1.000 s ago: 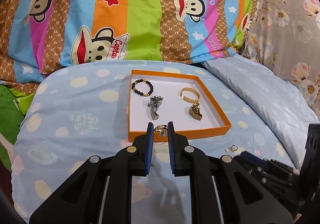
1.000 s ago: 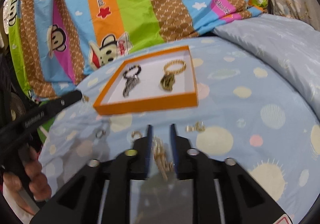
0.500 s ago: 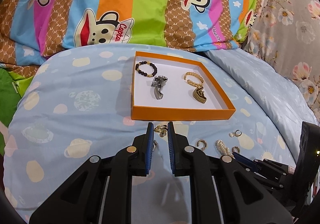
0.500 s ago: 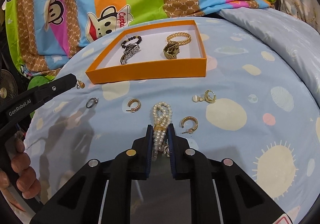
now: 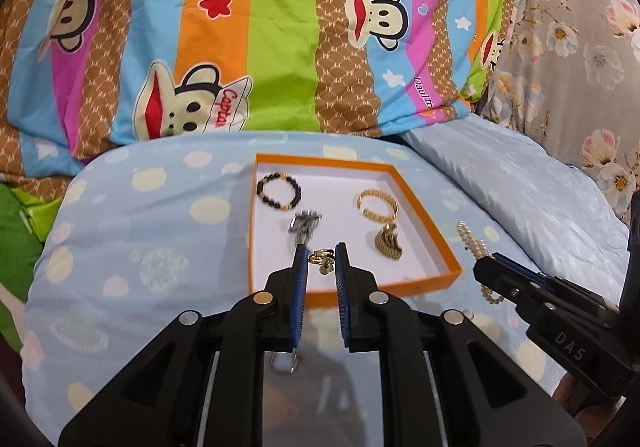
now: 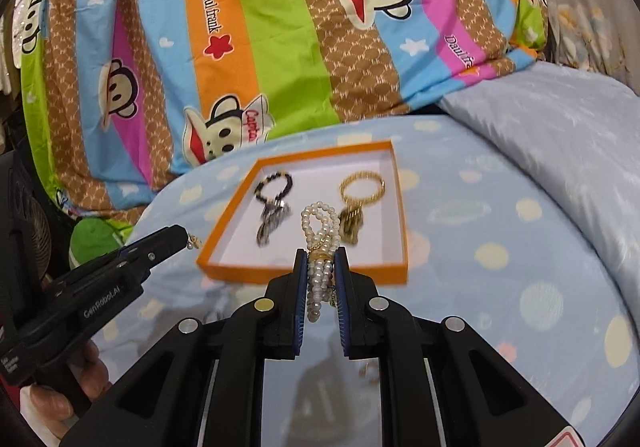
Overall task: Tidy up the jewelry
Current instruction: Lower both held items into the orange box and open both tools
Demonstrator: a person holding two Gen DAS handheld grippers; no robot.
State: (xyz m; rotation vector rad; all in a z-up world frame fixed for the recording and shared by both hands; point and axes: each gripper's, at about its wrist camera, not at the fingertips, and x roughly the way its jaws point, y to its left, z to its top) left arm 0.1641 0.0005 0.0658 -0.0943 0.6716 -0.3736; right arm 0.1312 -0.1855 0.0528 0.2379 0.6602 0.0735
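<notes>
Both hands are carrying pieces toward the orange box (image 5: 448, 276) on the bed (image 5: 120, 231), so the step in hand looks like the transfer of loose jewelry into it. The left hand-held gripper (image 5: 321, 263) is clamped on a small gold earring (image 5: 322, 260) pinched at its tips, with the box's near wall just ahead of and below them. The right hand-held gripper (image 6: 321, 267) is closed on a pearl bracelet (image 6: 320, 243), whose loops stand up past the fingertips while a tail hangs down between the jaws; the box lies just in front of it. Already inside the box, ahead of both tips, are a dark bead bracelet (image 5: 279, 192), a gold bangle (image 5: 377, 204), a silver piece (image 5: 305, 225) and a gold woven piece (image 5: 387, 243). The next move probably calls for bringing each gripper forward over a bare patch of the white floor, lowering, then releasing so the pieces do not land on those already there.
</notes>
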